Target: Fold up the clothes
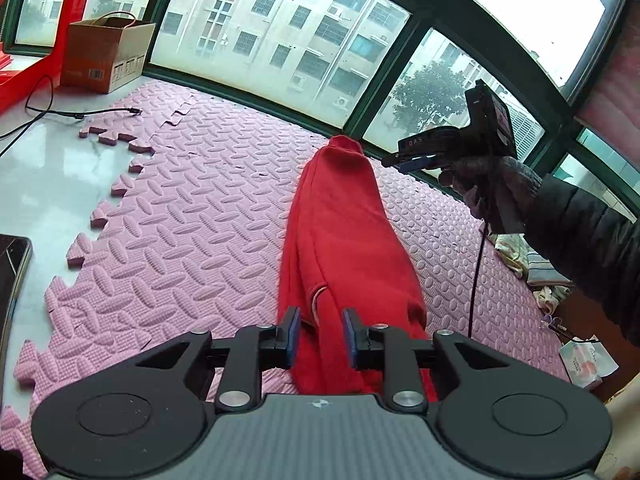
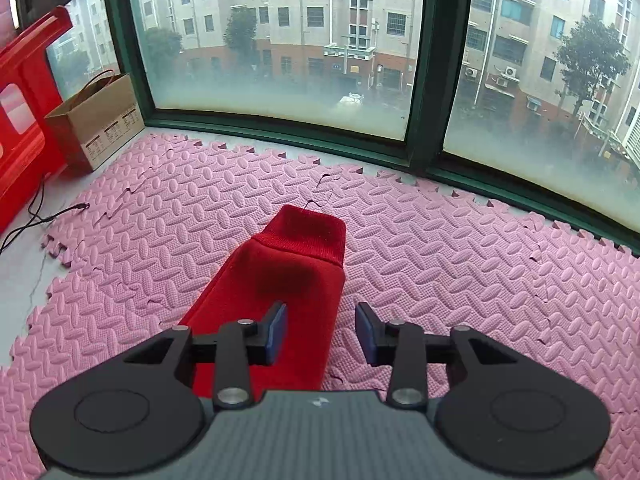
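A: Your red garment lies folded into a long narrow strip on the pink foam mat, running from right under your left gripper out toward the window, with the ribbed cuff at the far end.

B: How will it handle?

A: Soft, limp and light, by the look of it; a thick knit, so it should not slip, but stacked layers can slide apart. Judging from the strip, take both ends at the edges, pinching all layers together, the cuff end with your right gripper.

B: And the jaws?

A: Both stand released. The left jaws are parted with the near end of the fabric between them but the pads are clear of it. The right jaws are parted above the strip, holding nothing.

B: What's around?

A: A brown paper bag and a red plastic stool sit at the far left, a black cable trails onto the bare surface there, and a dark phone is at the left edge. Small cloth items and a tissue pack lie to the right. All are well apart from the strip; only the cord hanging from your right hand might brush it.
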Demonstrator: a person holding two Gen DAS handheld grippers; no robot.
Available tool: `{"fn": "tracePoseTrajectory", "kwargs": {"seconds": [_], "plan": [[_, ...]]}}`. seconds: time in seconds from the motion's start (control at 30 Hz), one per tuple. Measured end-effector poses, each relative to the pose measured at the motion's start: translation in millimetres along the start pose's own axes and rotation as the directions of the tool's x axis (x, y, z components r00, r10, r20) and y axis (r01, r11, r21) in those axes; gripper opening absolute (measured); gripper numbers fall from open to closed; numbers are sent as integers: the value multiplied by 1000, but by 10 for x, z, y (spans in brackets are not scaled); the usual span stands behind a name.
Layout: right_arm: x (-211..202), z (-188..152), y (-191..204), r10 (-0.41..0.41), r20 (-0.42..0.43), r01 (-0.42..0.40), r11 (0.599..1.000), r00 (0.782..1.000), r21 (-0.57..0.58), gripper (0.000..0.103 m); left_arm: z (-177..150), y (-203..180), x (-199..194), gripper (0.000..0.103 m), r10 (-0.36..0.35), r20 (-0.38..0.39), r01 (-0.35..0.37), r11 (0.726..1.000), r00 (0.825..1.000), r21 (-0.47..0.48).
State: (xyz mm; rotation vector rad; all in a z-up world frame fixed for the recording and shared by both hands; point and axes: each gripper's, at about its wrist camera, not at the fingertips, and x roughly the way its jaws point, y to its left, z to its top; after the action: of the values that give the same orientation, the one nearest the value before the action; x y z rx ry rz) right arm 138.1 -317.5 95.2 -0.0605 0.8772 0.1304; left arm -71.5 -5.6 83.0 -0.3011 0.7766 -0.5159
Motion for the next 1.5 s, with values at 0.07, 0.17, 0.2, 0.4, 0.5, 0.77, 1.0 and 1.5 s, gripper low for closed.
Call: {"fn": "tracePoseTrajectory", "kwargs": {"seconds": [0.07,0.17,0.2,0.4,0.5,0.77,1.0,1.5], "plan": [[-229,-101,18,-3,12,4,999,1000,-35,51,60,-48,85,40,-14,7,14,1000,1000,17],[-545,-298,55,-8,16,10,996,1000,-84,51,128,-105,242,47,5,5,-5,999,1000,40],[-646,-370,66,-8,18,10,995,1000,-97,51,142,-117,299,47,13,1,-13,999,1000,49],[-1126,-956,195,22,12,-20,986,1000,-168,56,137,-52,572,41,40,-74,-38,999,996,23],[-1279,-1273,313,48,2,-46,975,999,-216,56,105,-59,604,21,47,-86,-44,999,995,32],[-1465,-1897,645,191,-6,-187,956,982,-227,56,85,-123,578,14,96,-51,-91,991,994,97],[-1443,-2164,1014,304,11,-286,908,953,-305,56,93,-62,547,14,113,-40,-111,992,993,67],[-1314,-2131,718,381,35,-366,907,924,-208,56,17,206,681,12,116,-108,-118,993,987,-16]]}}
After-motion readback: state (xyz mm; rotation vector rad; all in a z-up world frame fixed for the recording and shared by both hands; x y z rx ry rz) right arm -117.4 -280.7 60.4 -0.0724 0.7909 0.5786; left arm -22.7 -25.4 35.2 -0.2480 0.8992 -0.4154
